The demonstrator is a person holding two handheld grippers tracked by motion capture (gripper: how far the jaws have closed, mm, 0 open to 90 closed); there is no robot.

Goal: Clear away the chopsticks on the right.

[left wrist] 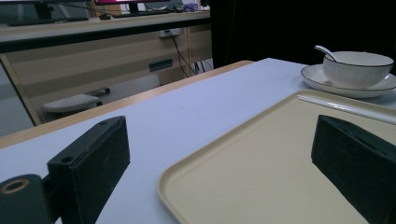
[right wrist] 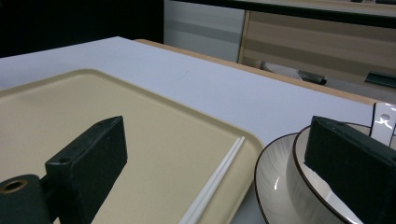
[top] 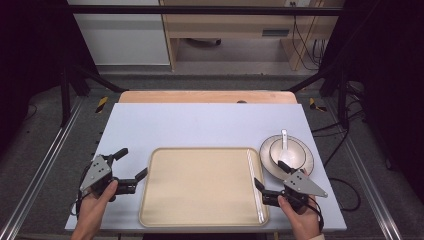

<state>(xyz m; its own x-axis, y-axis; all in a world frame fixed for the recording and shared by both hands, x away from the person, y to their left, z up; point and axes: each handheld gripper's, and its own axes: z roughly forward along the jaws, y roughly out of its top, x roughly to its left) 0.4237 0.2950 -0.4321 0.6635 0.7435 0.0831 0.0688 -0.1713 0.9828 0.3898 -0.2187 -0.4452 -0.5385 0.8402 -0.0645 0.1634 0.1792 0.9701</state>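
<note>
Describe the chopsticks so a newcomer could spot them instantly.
Start at the beige tray in the middle of the pale table. Go to the tray's right edge, the side nearest the plate with the bowl. The chopsticks lie there side by side: two thin white sticks, the only items on the tray.

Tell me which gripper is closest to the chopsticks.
The right gripper: it sits beside the chopsticks at the tray's right edge; the left gripper is across the tray.
</note>
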